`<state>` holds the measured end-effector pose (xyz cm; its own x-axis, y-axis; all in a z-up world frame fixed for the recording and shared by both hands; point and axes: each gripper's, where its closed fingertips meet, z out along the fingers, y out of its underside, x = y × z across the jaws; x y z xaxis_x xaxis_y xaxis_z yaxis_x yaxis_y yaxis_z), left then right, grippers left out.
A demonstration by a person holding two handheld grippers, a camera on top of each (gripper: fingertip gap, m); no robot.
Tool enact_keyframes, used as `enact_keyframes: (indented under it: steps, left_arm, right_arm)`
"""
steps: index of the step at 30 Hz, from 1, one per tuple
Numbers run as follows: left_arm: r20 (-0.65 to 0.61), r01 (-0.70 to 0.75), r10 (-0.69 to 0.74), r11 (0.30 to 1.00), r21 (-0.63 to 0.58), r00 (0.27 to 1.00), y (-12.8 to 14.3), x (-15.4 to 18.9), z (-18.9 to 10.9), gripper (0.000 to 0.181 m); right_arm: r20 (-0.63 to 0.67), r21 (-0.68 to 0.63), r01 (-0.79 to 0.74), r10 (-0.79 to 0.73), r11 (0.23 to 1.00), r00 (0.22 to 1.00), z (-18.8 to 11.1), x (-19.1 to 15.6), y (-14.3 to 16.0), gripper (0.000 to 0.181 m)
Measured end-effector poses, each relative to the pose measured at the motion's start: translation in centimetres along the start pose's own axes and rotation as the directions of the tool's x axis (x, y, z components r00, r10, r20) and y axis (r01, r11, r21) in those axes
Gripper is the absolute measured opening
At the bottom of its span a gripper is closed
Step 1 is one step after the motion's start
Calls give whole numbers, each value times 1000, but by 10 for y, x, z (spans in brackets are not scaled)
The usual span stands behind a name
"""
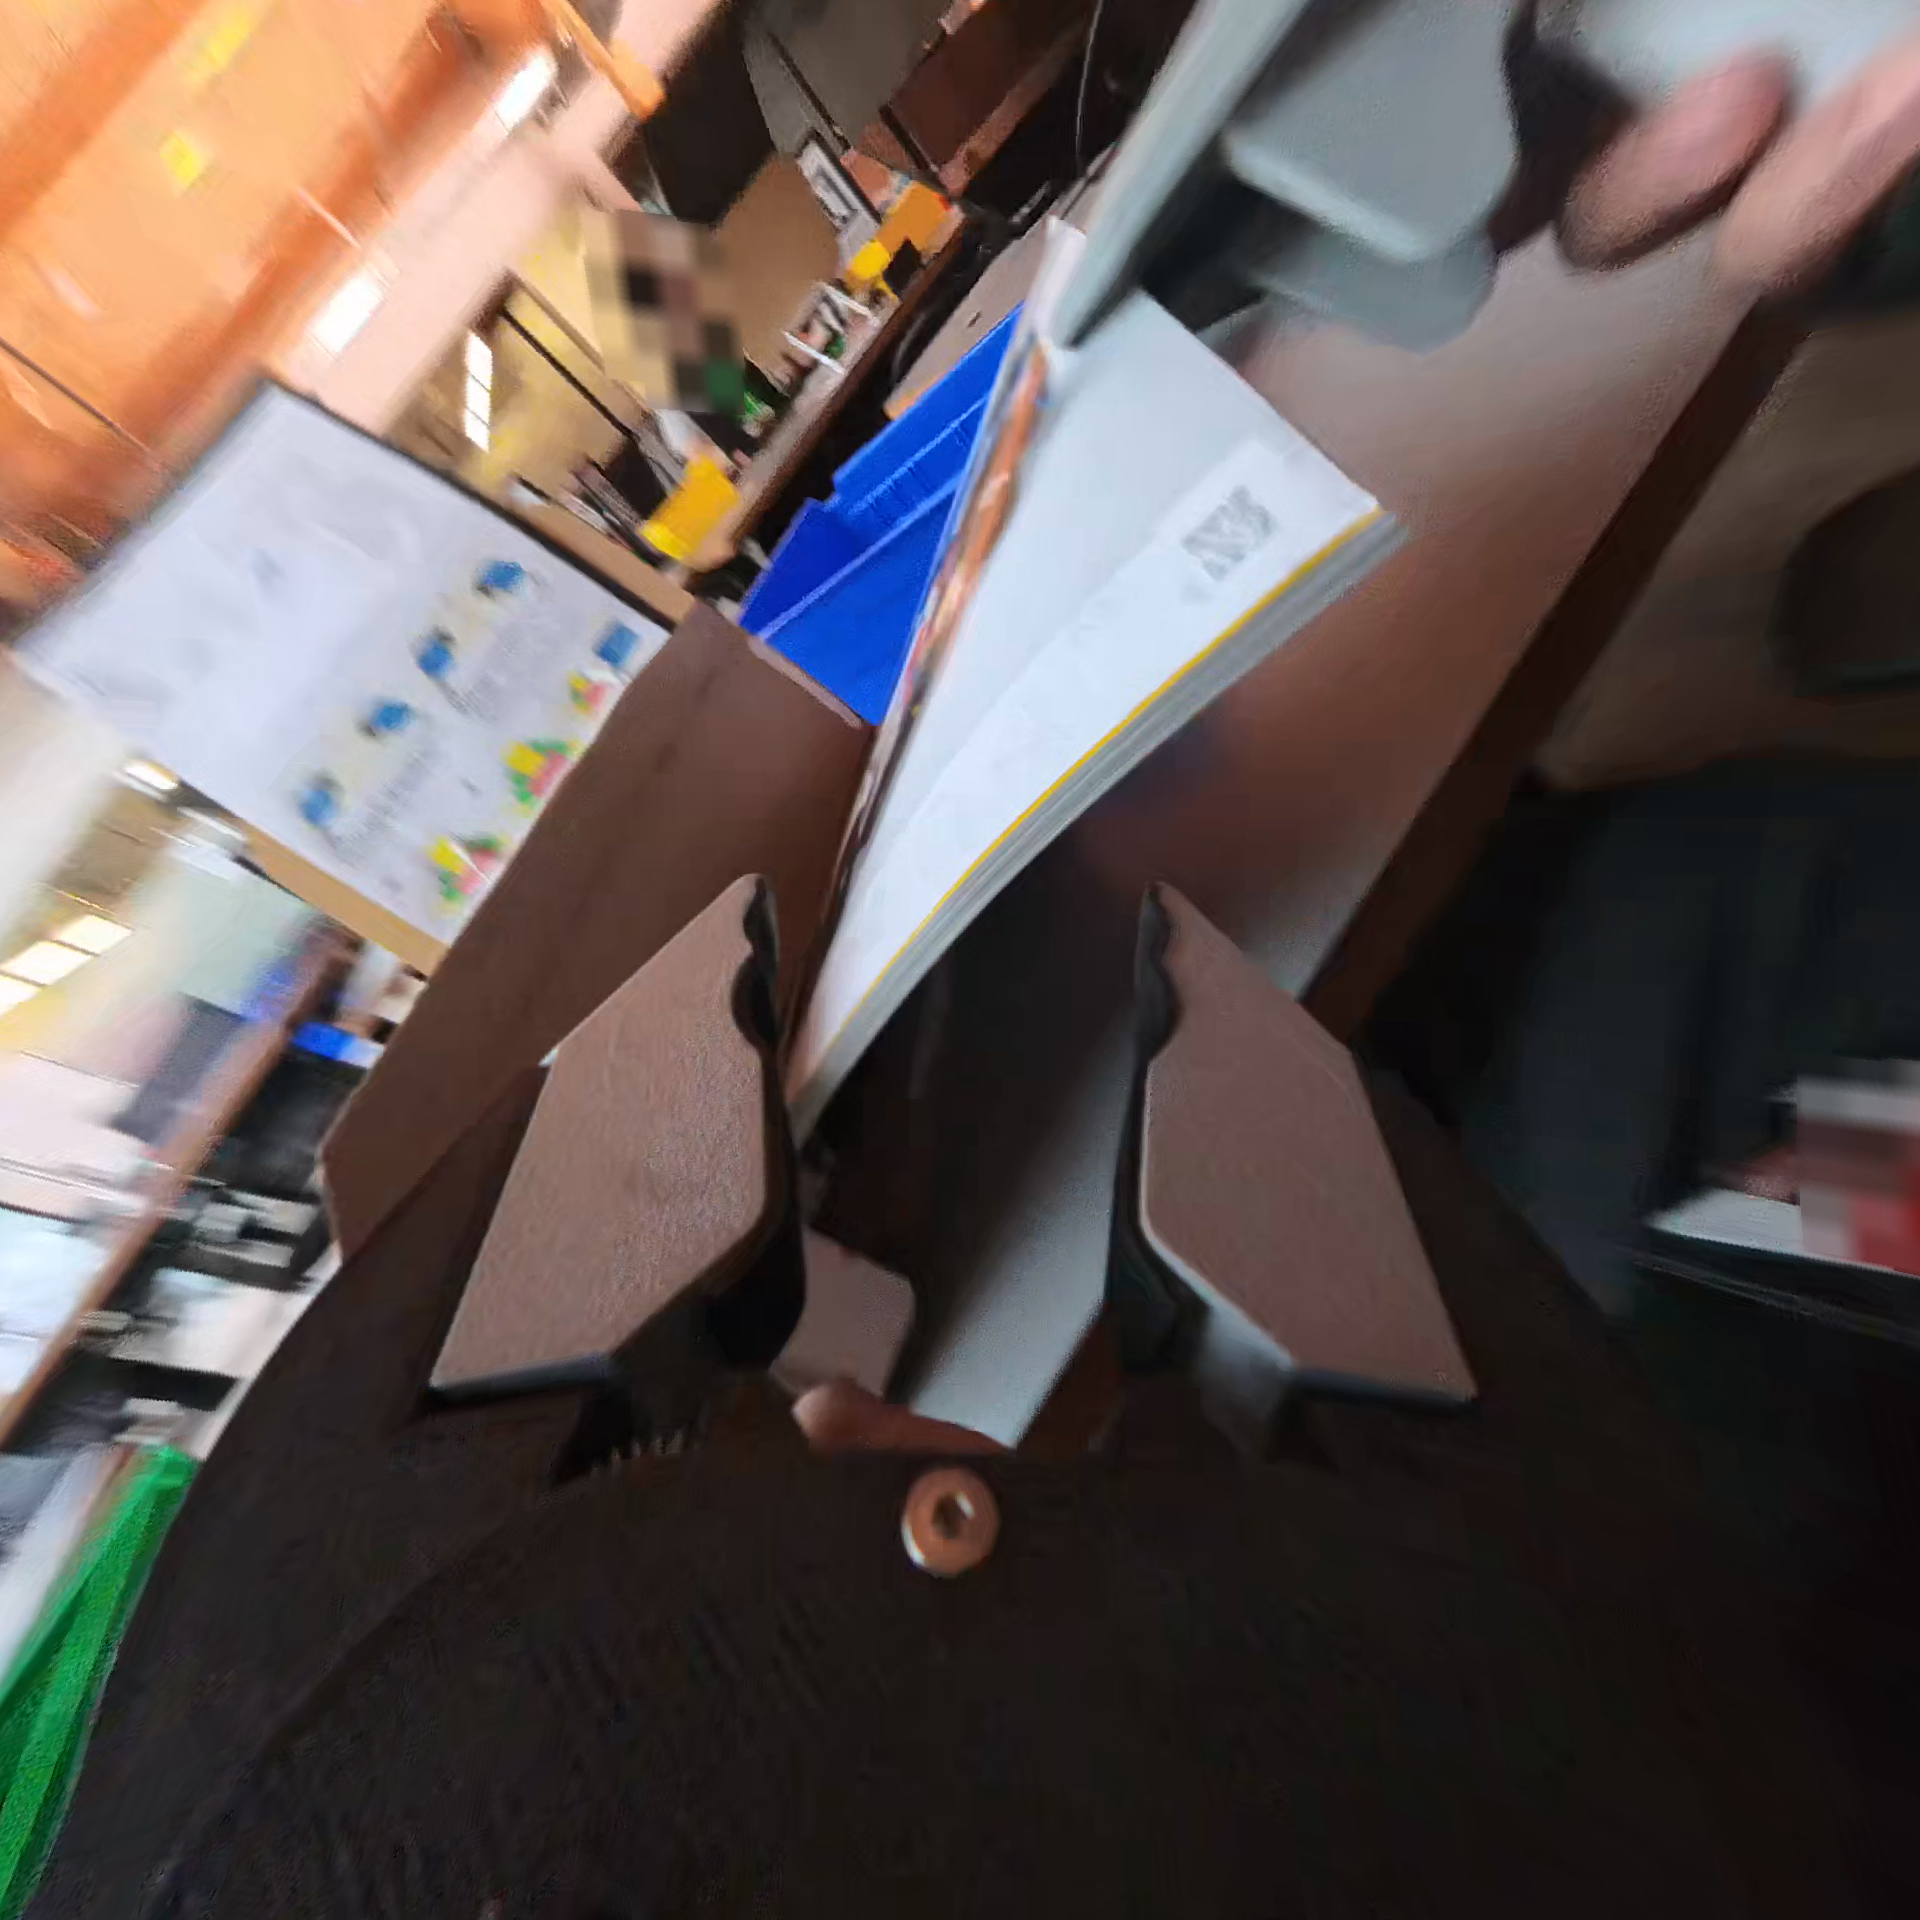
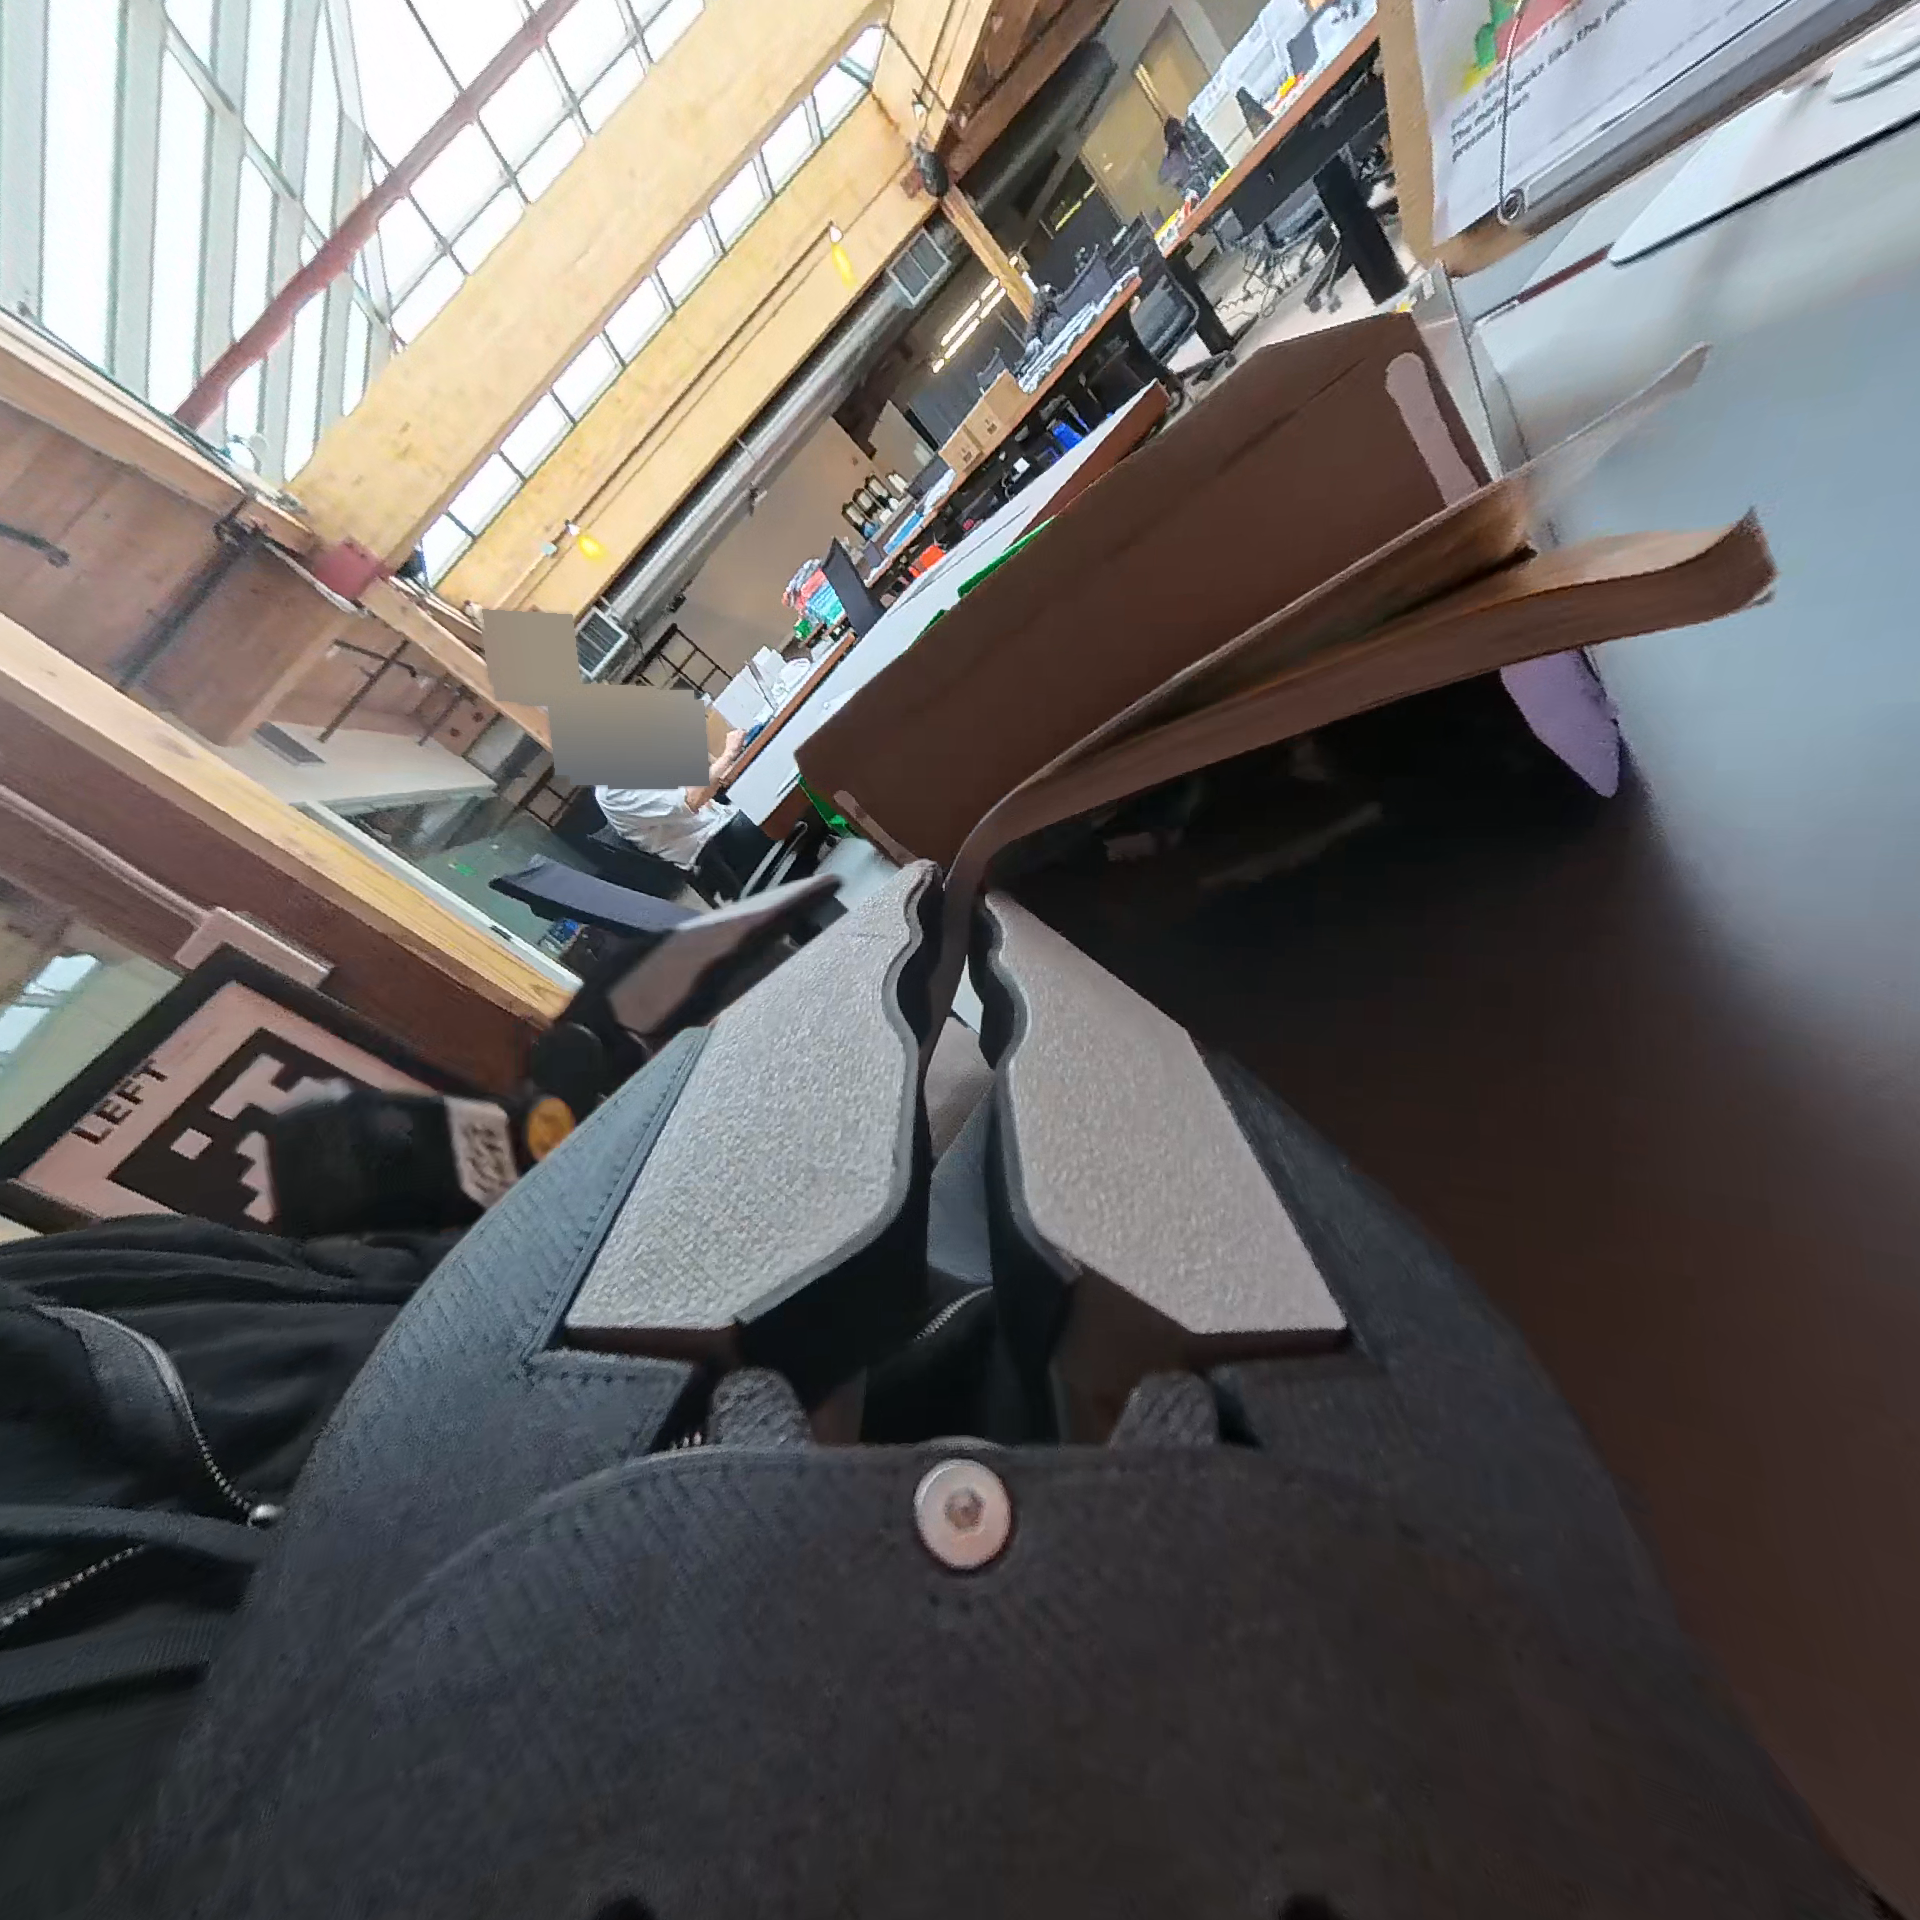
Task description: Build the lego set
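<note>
A thin, floppy page of the instruction booklet [image 2: 1351, 644] is pinched at twelve o'clock by the right hand-held gripper [image 2: 961, 914], best gripped near its edge, while the left hand-held gripper [image 1: 956, 935] is held released

Your right gripper [image 2: 961, 925] is pinched on 1 booklet [image 2: 1403, 634] page; the cardboard box [image 2: 1091, 582] blocks just beyond. Your left gripper [image 1: 956, 935] stands parted, booklet pages [image 1: 1091, 665] crowding ahead.
</note>
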<state>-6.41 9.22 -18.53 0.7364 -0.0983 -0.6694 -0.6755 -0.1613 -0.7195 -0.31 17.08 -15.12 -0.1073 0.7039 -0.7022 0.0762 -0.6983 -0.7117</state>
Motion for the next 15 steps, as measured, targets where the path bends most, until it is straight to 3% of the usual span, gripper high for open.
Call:
enact_keyframes:
  steps: [3,6,11,13,15]
  left_arm:
    - [109,-197,199,980,-35,974,10,4,40,66]
    - [217,-293,279,955,38,935,2,-10,54,4]
    - [171,-230,199,957,179,965,-6,-11,49,4]
    - [145,-166,130,946,278,981,-17,-15,37,4]
    - [76,-11,-18,935,355,997,-27,-28,28,4]
  right_arm:
    - [-5,-4,3,-3,1000,1000,1,-2,1,1]
    - [0,-10,70,-70,997,998,2,-6,7,4]
    - [194,-19,110,-104,994,975,-24,2,9,20]
    - [187,31,176,-179,984,966,-43,16,0,26]
    - [163,28,256,-257,966,953,-54,31,-2,24]
